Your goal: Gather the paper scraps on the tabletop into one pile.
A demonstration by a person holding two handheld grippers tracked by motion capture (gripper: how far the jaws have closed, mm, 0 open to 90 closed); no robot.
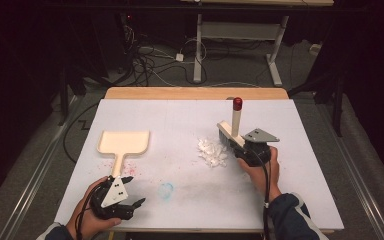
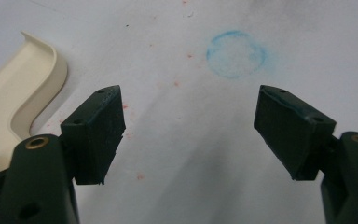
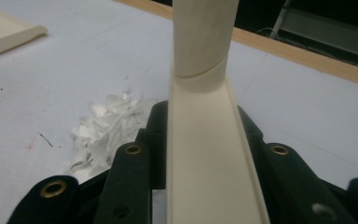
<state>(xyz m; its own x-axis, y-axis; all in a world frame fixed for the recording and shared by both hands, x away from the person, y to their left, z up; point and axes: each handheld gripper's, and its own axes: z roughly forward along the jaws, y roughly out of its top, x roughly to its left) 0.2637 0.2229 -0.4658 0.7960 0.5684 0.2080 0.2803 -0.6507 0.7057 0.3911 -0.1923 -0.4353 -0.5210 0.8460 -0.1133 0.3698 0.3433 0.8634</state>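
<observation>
Firmly held: brush (image 3: 209, 154) clamped between the right gripper (image 3: 205, 140) jaws.
Paper scraps (image 1: 212, 152) lie just beside it; left gripper (image 2: 189, 135) jaws gape wide, empty, near the dustpan (image 1: 123, 142).

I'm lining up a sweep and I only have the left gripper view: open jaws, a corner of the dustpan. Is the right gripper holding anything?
Observer: Yes. The right gripper is shut on the head of a cream brush, whose red-capped handle stands upright.
Operator: Where's the stuff to sweep?
Observer: A pile of white paper scraps lies just left of the brush in the high view, between it and the dustpan.
Operator: How does the dustpan lie?
Observer: The dustpan lies flat. Its handle points back toward the left gripper, and its wide end faces away from the person.
</observation>
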